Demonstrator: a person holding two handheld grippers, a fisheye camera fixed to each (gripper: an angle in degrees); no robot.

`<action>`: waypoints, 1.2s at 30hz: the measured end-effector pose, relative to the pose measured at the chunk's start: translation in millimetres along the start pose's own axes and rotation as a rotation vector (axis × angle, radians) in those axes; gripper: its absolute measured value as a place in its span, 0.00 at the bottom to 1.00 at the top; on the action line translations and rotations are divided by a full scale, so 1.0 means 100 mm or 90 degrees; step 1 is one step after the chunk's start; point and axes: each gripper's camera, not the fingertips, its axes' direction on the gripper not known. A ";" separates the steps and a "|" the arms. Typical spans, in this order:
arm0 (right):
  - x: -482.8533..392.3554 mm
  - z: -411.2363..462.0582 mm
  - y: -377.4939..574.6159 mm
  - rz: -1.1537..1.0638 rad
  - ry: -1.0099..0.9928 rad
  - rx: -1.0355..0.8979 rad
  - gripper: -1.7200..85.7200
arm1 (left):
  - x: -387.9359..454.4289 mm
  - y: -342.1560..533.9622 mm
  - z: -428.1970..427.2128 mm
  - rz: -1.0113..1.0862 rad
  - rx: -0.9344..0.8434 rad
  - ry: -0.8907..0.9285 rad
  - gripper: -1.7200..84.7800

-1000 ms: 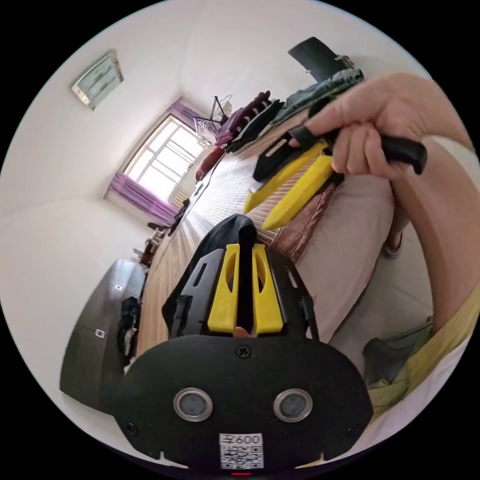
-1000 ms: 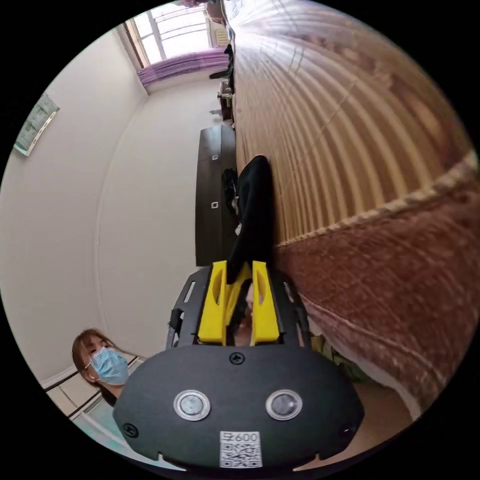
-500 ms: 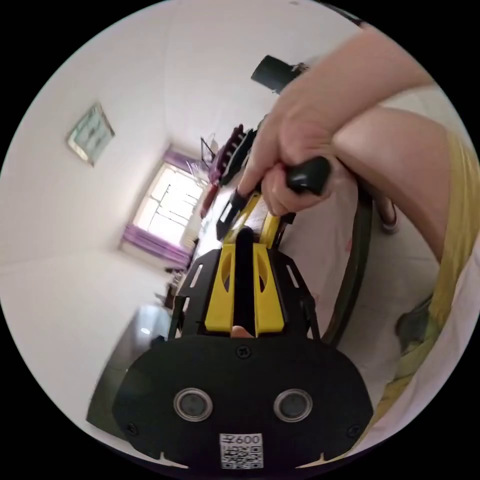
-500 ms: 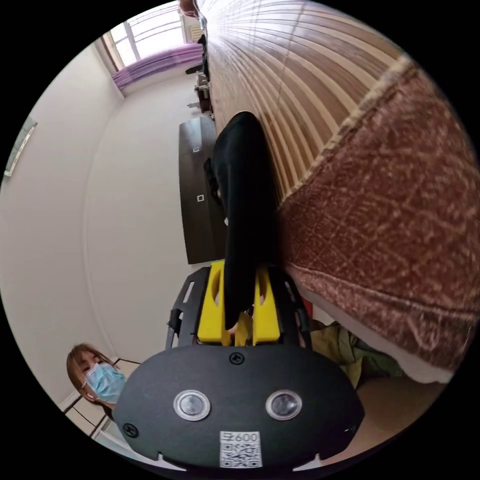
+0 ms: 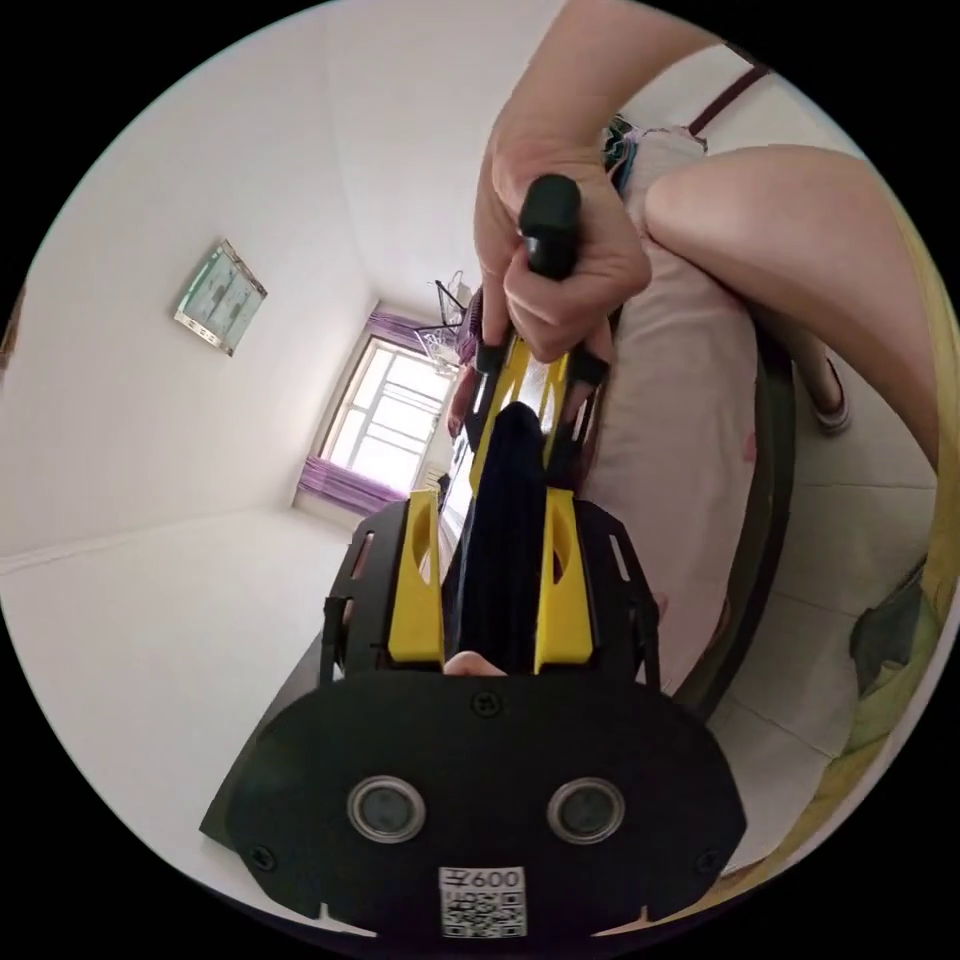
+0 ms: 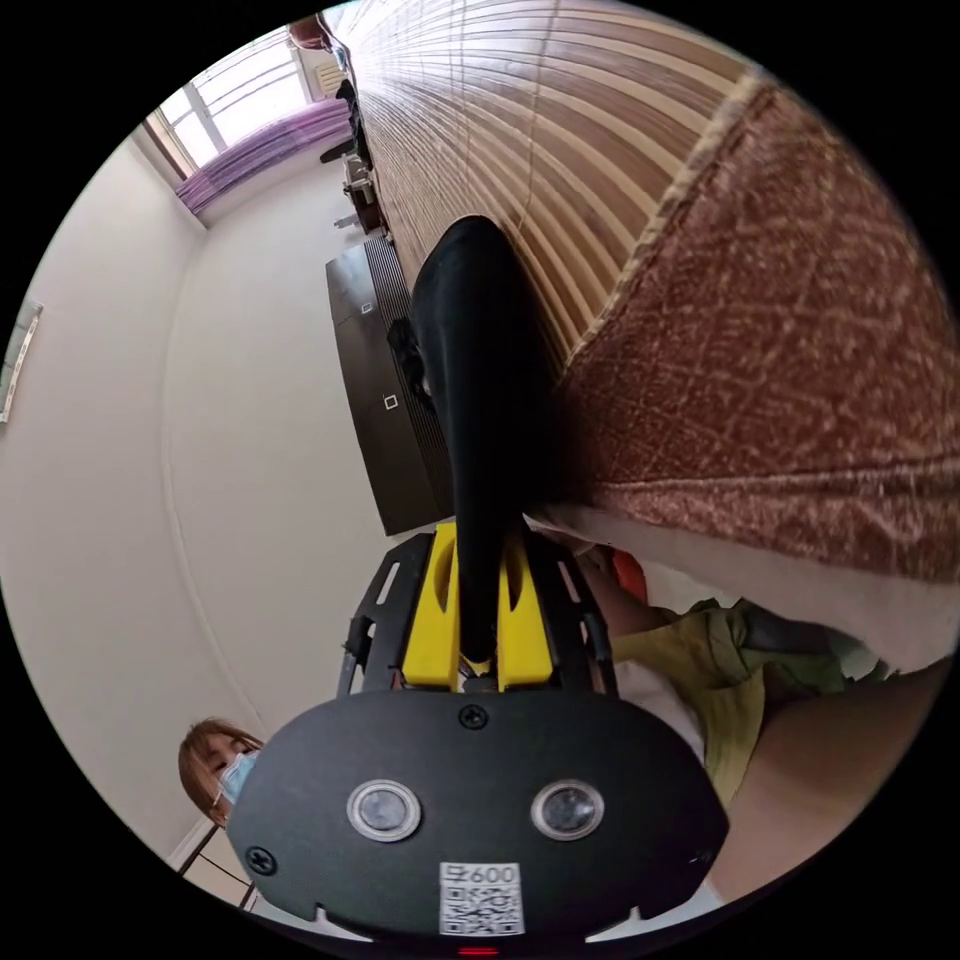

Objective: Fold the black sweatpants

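Barely started, by my read: black sweatpants (image 6: pixel 480 380) are bunched and lifted off the bed's (image 6: pixel 600 150) edge, no flat fold seen yet; laying out and folding remain. Right tongs (image 6: pixel 478 600) are clenched on the fabric. Left tongs (image 5: pixel 492 580) have cloth between spread jaws; whether they pinch it I cannot tell. Left gripper view adds the hand (image 5: pixel 545 250) gripping the right tongs' handle; right gripper view adds the slatted bed surface, dark cabinet (image 6: pixel 385 400) and a bystander (image 6: pixel 215 770).

Matt black cloth, the sweatpants (image 6: pixel 480 380), smooth and soft-looking. Jaws of the right gripper (image 6: pixel 478 600) are glossy yellow plastic on a matt black plastic body. Slatted mat (image 6: pixel 560 130) looks like polished wood; its border (image 6: pixel 790 370) is rough woven brown cloth.
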 end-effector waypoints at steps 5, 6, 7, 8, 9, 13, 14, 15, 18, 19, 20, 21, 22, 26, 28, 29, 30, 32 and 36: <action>-0.04 0.05 0.09 -0.020 0.003 -0.008 0.02 | -0.10 0.16 0.13 0.037 -0.030 -0.053 0.12; -0.03 0.06 0.11 -0.019 0.002 -0.008 0.02 | -0.16 0.21 0.11 0.041 -0.014 -0.056 0.12; -0.02 0.07 0.13 -0.020 0.001 -0.009 0.02 | -0.19 0.23 0.11 0.046 -0.014 -0.059 0.11; 0.00 0.08 0.15 -0.022 0.004 -0.011 0.02 | -0.22 0.26 0.12 0.065 -0.019 -0.065 0.11; 0.02 0.09 0.15 -0.022 0.004 -0.012 0.02 | -0.24 0.29 0.13 0.087 -0.022 -0.070 0.11; 0.20 0.08 0.18 -0.008 -0.014 -0.014 0.02 | -0.35 0.38 0.12 0.123 -0.032 -0.070 0.11; 0.24 0.06 0.19 -0.008 -0.017 -0.014 0.02 | -0.40 0.43 0.18 0.137 -0.072 -0.066 0.11; 0.25 0.05 0.19 -0.009 -0.018 -0.014 0.02 | -0.45 0.51 0.28 0.149 -0.126 -0.055 0.10; 0.32 -0.03 0.23 -0.026 -0.011 -0.010 0.02 | -0.74 0.91 0.49 0.126 -0.232 -0.033 0.08; 0.35 -0.05 0.24 -0.033 -0.006 -0.011 0.02 | -0.82 1.00 0.50 0.112 -0.243 -0.030 0.07; 0.40 -0.05 0.26 -0.037 0.002 -0.012 0.02 | -0.98 1.15 0.52 0.096 -0.267 -0.019 0.06; 0.42 -0.03 0.27 -0.040 0.007 -0.016 0.02 | -1.11 1.25 0.47 0.096 -0.261 -0.002 0.04; 0.48 0.00 0.28 -0.042 0.008 -0.023 0.02 | -1.15 1.27 0.43 0.103 -0.250 0.004 0.04; 0.69 0.04 0.32 -0.040 -0.003 -0.021 0.02 | -1.26 1.24 0.27 0.197 -0.246 -0.034 0.03; 0.78 0.04 0.33 -0.043 -0.005 -0.018 0.02 | -1.41 1.21 0.21 0.183 -0.244 -0.037 0.03; 0.85 0.06 0.33 -0.041 0.000 -0.018 0.02 | -1.52 1.19 0.19 0.173 -0.242 -0.032 0.03; 0.88 0.07 0.32 -0.040 0.002 -0.018 0.02 | -1.61 1.19 0.19 0.184 -0.237 -0.031 0.03; 1.03 0.15 0.24 -0.038 0.024 -0.013 0.02 | -1.68 1.21 0.23 0.231 -0.234 -0.038 0.03; 1.13 0.26 0.02 -0.071 0.074 0.013 0.01 | -1.86 1.29 0.40 0.312 -0.232 -0.040 0.03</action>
